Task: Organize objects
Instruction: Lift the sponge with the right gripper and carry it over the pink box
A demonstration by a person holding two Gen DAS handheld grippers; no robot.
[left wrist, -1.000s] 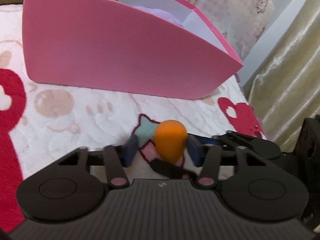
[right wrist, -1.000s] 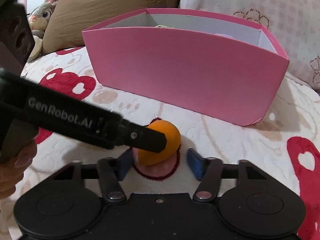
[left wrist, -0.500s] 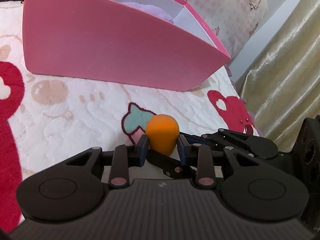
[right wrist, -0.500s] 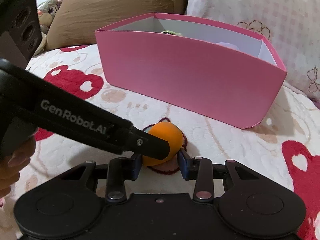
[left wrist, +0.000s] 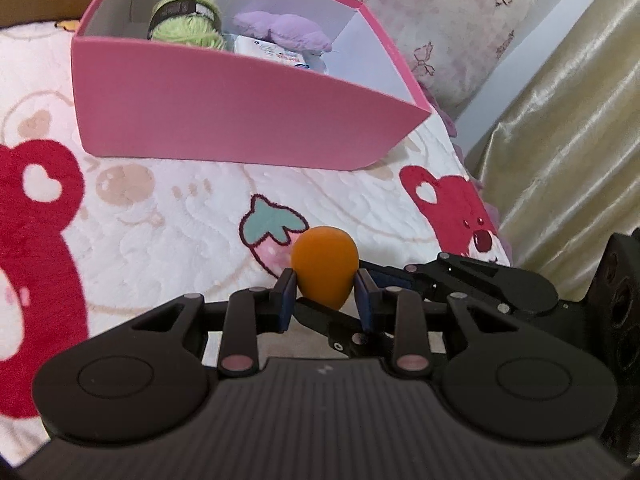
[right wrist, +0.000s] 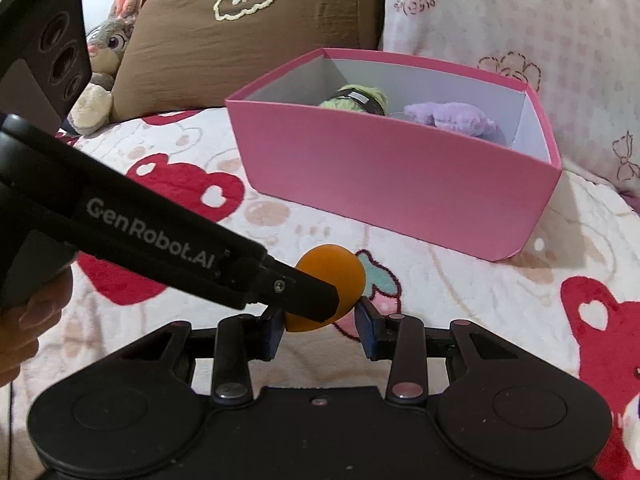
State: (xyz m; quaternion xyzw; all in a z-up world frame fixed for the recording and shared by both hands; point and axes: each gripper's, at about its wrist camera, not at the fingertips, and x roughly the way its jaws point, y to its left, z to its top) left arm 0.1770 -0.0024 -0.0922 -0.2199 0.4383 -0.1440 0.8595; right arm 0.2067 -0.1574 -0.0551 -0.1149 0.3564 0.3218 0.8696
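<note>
While both tools meet over the blanket [left wrist: 168,216], an orange sponge [left wrist: 324,270] sits between them, lifted just clear of the strawberry print [left wrist: 272,240]. The left tool [left wrist: 325,300] is clamped on the sponge, its blue pads [left wrist: 287,298] pressing each side. From the right wrist view the left tool [right wrist: 320,296] reaches in across the sponge [right wrist: 332,280] from the left side, with part of a hand [right wrist: 28,320] behind it. The right tool [right wrist: 320,330] has its pads close on either side of the sponge's lower end; the left pad [right wrist: 274,332] touches it, while whether the right pad presses cannot be told. Beyond, a pink box [right wrist: 400,184] stands on the blanket, holding a green yarn ball [left wrist: 186,20], a purple plush [left wrist: 284,32] and a white packet [left wrist: 276,52]. Pillows [right wrist: 240,32] lie behind the box.
</note>
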